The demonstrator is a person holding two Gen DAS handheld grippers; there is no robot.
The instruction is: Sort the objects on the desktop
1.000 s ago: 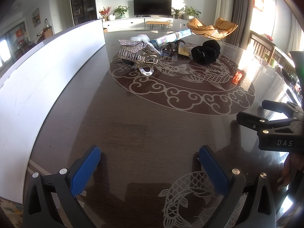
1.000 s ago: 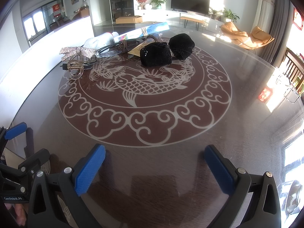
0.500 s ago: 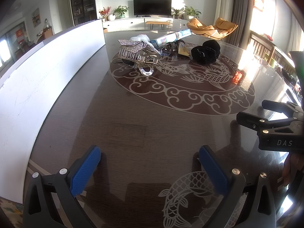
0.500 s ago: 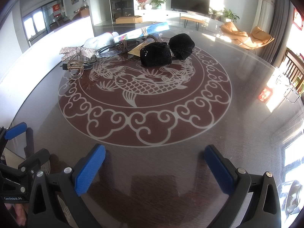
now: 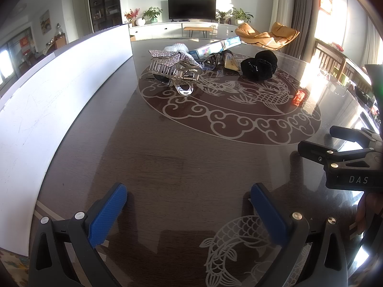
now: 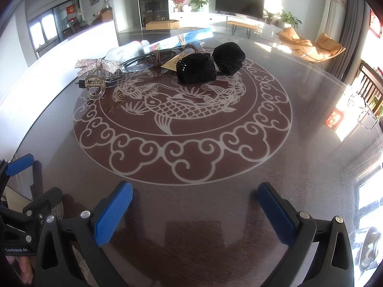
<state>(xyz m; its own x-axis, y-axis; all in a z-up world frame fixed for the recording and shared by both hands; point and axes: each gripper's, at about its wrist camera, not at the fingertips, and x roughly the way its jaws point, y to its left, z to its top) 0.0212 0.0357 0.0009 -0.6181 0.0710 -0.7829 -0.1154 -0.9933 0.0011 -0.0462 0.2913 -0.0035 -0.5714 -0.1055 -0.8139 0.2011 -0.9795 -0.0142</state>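
A pile of small objects lies at the far side of the dark glass table [image 5: 167,162]: a clear hair claw clip [image 5: 184,81] [image 6: 95,86], a rhinestone bow [image 5: 172,56] [image 6: 98,64], two black fabric bundles [image 5: 259,65] [image 6: 197,69], a yellow packet [image 5: 231,63], a long blue box [image 6: 182,38] and a white knitted item [image 6: 124,51]. My left gripper [image 5: 189,198] is open and empty near the table's front edge. My right gripper [image 6: 195,198] is open and empty too, far short of the pile. Each gripper shows at the edge of the other's view.
A long white board [image 5: 47,100] stands upright along the table's left side. The table bears a round fish-and-cloud pattern [image 6: 182,124]. Chairs [image 6: 368,91] stand at the right edge. A living room with a TV lies beyond.
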